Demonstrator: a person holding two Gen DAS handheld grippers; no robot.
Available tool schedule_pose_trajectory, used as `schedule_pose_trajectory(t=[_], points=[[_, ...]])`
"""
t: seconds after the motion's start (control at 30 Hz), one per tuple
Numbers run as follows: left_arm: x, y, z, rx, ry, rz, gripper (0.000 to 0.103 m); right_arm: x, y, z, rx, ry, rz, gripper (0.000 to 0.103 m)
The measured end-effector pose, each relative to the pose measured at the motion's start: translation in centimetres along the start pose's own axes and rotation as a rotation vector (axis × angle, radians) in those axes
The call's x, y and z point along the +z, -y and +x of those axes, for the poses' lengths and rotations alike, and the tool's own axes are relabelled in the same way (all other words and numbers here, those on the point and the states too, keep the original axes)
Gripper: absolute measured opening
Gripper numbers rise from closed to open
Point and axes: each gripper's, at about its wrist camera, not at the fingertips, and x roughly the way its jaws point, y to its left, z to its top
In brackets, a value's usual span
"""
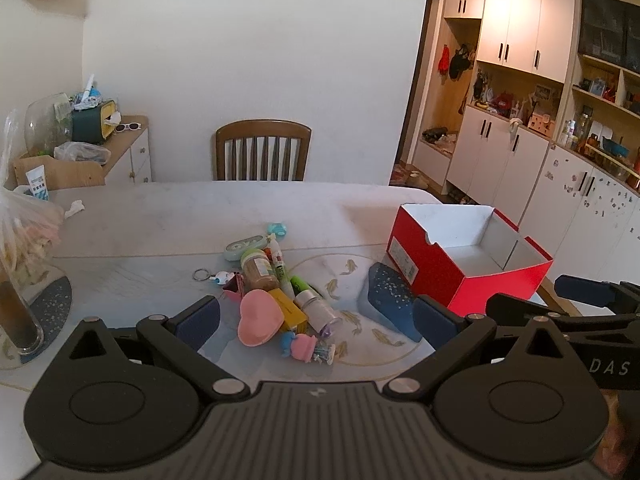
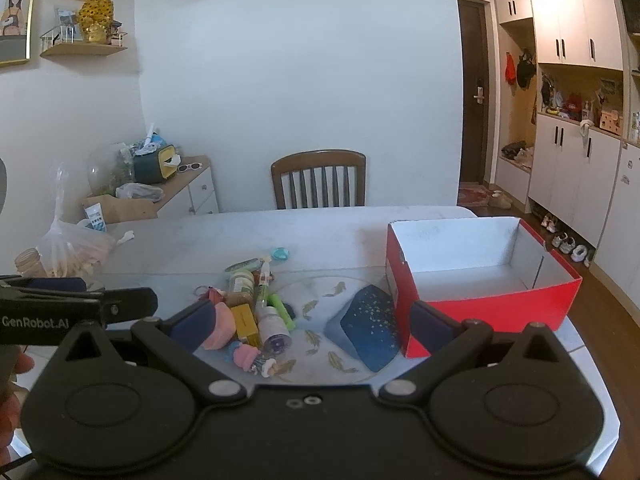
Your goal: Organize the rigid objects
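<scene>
A pile of small objects lies mid-table: a pink heart-shaped case [image 1: 258, 322] [image 2: 219, 326], a yellow box [image 1: 289, 309] [image 2: 245, 322], a brown jar [image 1: 259, 269], a clear bottle [image 1: 318, 310] [image 2: 274, 330], a green tube [image 1: 300, 283], a pink-and-blue toy figure [image 1: 302, 347] [image 2: 250, 356] and a keyring [image 1: 202, 275]. An open, empty red box [image 1: 472, 264] [image 2: 480, 276] stands to the right. My left gripper [image 1: 316, 322] is open and empty, just short of the pile. My right gripper [image 2: 312, 322] is open and empty, between pile and box.
A dark blue speckled pad [image 1: 390, 300] [image 2: 370, 330] leans against the red box. A glass on a coaster [image 1: 18, 320] and a plastic bag [image 1: 28, 224] sit at the left. A wooden chair [image 1: 263, 150] stands behind the table. Cabinets line the right wall.
</scene>
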Motion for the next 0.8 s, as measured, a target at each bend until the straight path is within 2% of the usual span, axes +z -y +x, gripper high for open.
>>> schedule_pose_trajectory(t=[0.8], points=[[0.3, -2.0, 4.0, 0.038, -0.037, -0.017, 0.103, 0.0, -0.6, 4.5, 0.042, -0.03, -0.017, 0.103]])
